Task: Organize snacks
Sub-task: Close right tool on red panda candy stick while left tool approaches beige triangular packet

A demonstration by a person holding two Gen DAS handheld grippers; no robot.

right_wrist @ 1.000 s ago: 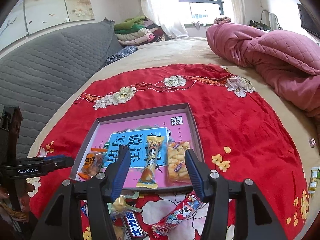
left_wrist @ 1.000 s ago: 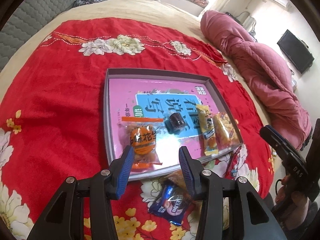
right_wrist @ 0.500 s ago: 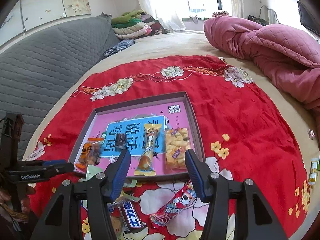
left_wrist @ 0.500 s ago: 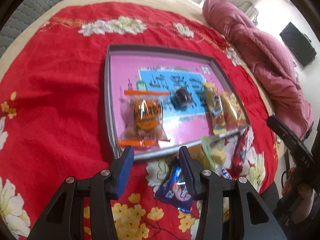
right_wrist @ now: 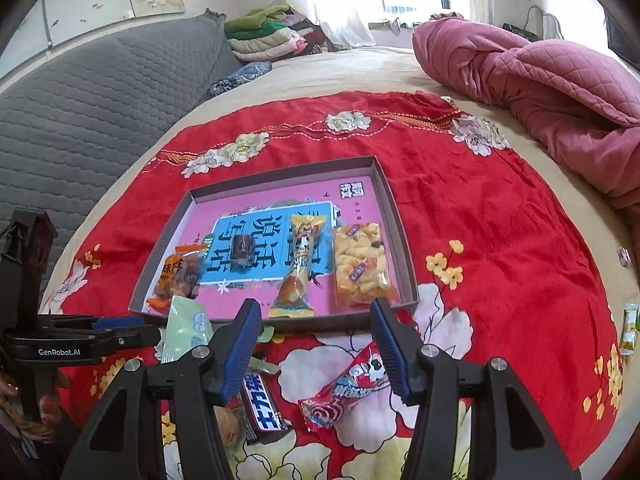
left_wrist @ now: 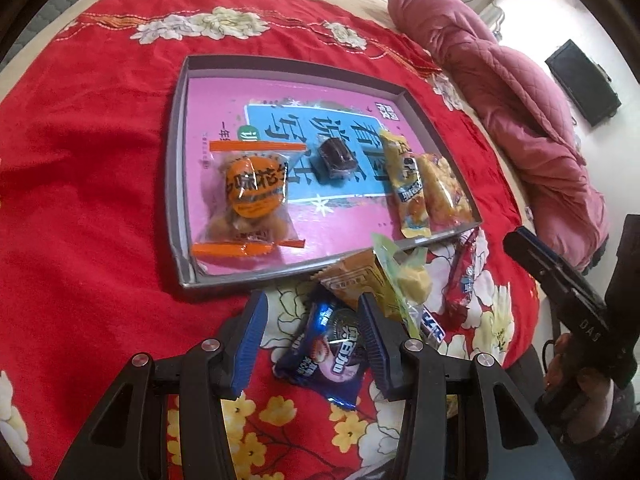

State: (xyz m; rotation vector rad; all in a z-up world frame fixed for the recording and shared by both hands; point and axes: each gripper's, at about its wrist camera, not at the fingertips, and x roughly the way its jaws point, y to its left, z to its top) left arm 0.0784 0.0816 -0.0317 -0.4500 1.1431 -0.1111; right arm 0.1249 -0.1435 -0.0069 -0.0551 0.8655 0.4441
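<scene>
Now | left tongs [left_wrist: 312,318] gaping, empty, over blue cookie packet [left_wrist: 326,354] | right tongs [right_wrist: 316,320] likewise empty | next: pinch packet, carry to tray [left_wrist: 178,152]

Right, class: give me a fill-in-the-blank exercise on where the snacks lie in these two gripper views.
1. The tray holds ____ snack packets.
2. The tray's inside bottom is mostly ____ in colour.
3. The dark blue packet lies between the jaws of the ____ gripper.
4. The red packet, under the right gripper, lies on the ____ cloth, outside the tray.

Missing words: four; pink; left; red
</scene>
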